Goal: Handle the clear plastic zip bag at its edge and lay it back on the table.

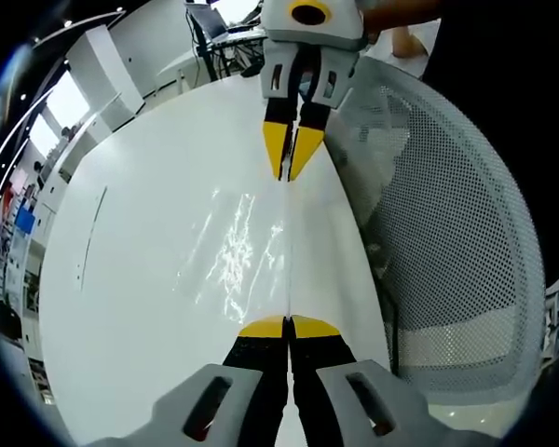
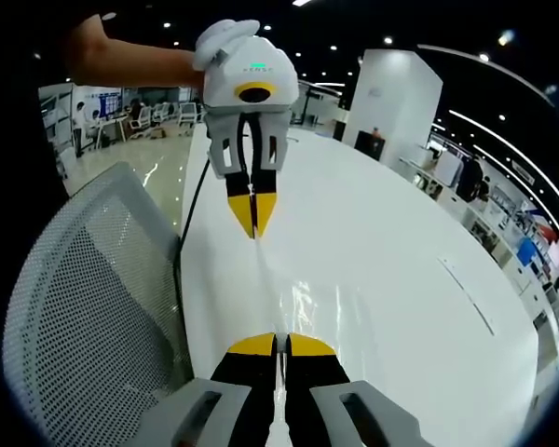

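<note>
Both grippers, left [image 1: 288, 326] and right [image 2: 279, 345], are clenching the zip bag [image 1: 247, 251] edge (taut over table [image 1: 130, 279]), risking slippage.

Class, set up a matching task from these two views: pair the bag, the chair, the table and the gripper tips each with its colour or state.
Things:
1. bag
2. chair
3. table
4. left gripper tips

Descriptions:
A. yellow
B. clear, stretched between both grippers
C. glossy white
D. pale mesh with holes

The right gripper shuts on the bag's other end.

Pairs: 1-B, 2-D, 3-C, 4-A
</note>
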Motion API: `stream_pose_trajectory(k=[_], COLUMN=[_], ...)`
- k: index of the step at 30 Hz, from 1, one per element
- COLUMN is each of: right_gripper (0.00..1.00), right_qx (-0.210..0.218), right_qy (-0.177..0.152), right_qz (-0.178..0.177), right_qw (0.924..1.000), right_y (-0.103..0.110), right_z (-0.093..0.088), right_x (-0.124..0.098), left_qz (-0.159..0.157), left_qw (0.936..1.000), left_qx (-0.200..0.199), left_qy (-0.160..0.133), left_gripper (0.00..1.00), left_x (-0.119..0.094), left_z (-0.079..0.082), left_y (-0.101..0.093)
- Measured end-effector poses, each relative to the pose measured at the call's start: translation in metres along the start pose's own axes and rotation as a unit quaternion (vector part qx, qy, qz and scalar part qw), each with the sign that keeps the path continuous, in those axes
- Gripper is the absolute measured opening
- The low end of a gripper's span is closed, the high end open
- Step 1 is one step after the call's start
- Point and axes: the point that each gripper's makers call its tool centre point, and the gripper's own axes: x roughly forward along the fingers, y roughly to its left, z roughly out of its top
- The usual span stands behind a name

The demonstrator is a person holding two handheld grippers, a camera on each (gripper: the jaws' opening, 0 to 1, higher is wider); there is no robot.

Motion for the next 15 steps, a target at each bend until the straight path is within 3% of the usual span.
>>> stream_pose_trajectory(k=[15], right_gripper=[0.0], right_qx=[0.001], right_qy=[0.001], right_qz=[0.0], right_qw=[1.0], right_y=[-0.0001], right_z=[-0.0022], right_x=[-0.0024], left_qz=[0.0], left_qw=[1.0], left_qx=[-0.003], left_qy=[-0.003], left_gripper=[0.0], left_x=[-0.0011], left_z=[-0.0015], left_y=[-0.0001])
